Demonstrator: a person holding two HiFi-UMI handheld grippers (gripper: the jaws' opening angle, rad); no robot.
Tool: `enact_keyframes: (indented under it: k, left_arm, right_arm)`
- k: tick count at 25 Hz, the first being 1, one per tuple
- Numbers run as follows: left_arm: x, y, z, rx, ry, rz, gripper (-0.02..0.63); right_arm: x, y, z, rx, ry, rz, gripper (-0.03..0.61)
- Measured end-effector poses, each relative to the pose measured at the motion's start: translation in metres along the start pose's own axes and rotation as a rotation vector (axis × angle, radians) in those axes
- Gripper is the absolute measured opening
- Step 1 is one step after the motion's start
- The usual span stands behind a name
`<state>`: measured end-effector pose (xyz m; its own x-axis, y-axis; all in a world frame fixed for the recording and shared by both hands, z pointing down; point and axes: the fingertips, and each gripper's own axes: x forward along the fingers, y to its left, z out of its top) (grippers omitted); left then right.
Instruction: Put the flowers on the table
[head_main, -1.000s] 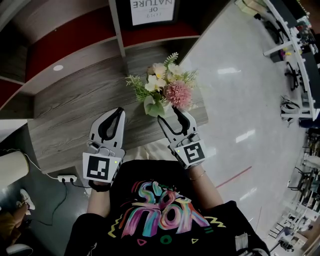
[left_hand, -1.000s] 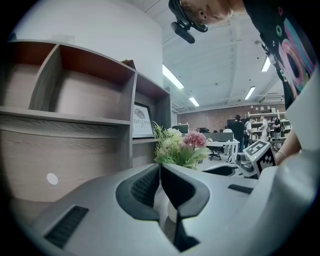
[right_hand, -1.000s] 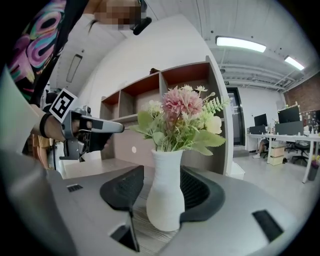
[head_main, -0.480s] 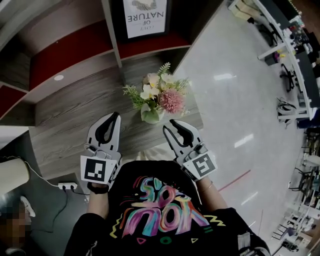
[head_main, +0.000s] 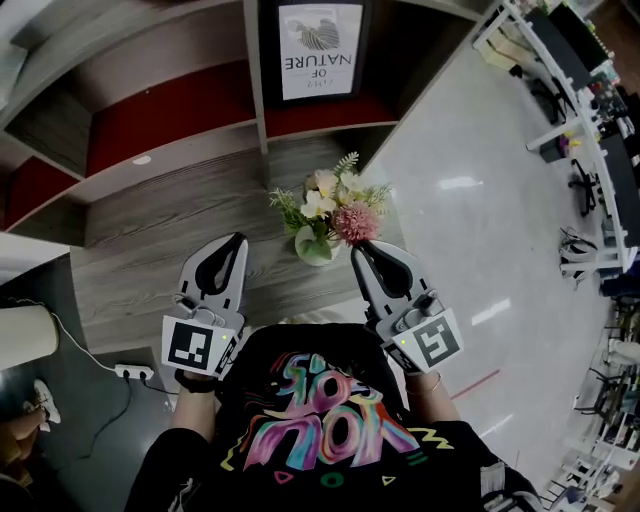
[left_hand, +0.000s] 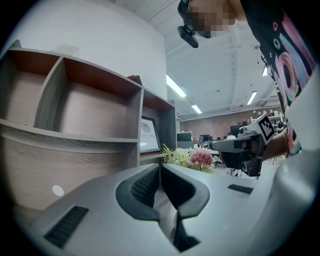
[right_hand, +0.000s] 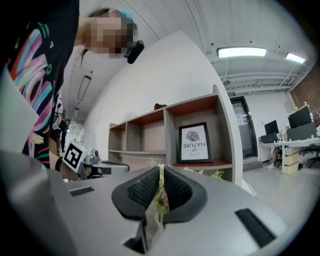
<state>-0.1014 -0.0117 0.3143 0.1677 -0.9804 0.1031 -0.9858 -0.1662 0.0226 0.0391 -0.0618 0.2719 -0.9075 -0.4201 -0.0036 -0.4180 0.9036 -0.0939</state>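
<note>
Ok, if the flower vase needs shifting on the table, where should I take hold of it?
Probably the small green vase itself, low down, below the flowers. Come in from the near side of the table with the jaws level: the flowers spread wider than the vase and would likely crush, and the shelf unit stands close behind.

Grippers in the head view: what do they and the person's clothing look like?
Both the left gripper and right gripper are light grey with curved black-padded jaws, each carrying a white cube with black square markers. The right's jaws have just been closing, empty. The person wears a black T-shirt with multicoloured lettering.
</note>
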Motion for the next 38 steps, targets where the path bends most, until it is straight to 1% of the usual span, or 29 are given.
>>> enact_keyframes:
  k: [4,8,11,16,23,26,38]
  left_arm:
    - [-0.003,0.005,0.011,0.001,-0.026,0.015,0.031]
    - [-0.008,0.012,0.022,0.009,-0.044,0.027,0.031]
    - [-0.013,0.021,0.027,0.014,-0.059,0.051,0.031]
    - [-0.022,0.035,0.032,0.016,-0.067,0.086,0.031]
    - [-0.022,0.043,0.03,0.008,-0.061,0.102,0.031]
    - [-0.019,0.044,0.028,0.003,-0.057,0.102,0.031]
    - [-0.011,0.047,0.027,-0.001,-0.053,0.081,0.031]
  right_arm:
    - [0.006,-0.009,0.023,-0.012,-0.031,-0.003,0.017]
    - [0.011,-0.018,0.039,-0.022,-0.052,-0.002,0.015]
    - [0.014,-0.026,0.045,-0.027,-0.061,0.005,0.015]
    - [0.018,-0.036,0.046,-0.019,-0.057,0.017,0.015]
    - [0.024,-0.039,0.045,0.019,-0.055,0.021,0.015]
    - [0.027,-0.041,0.043,0.033,-0.051,0.025,0.014]
    - [0.033,-0.038,0.038,0.023,-0.034,0.036,0.014]
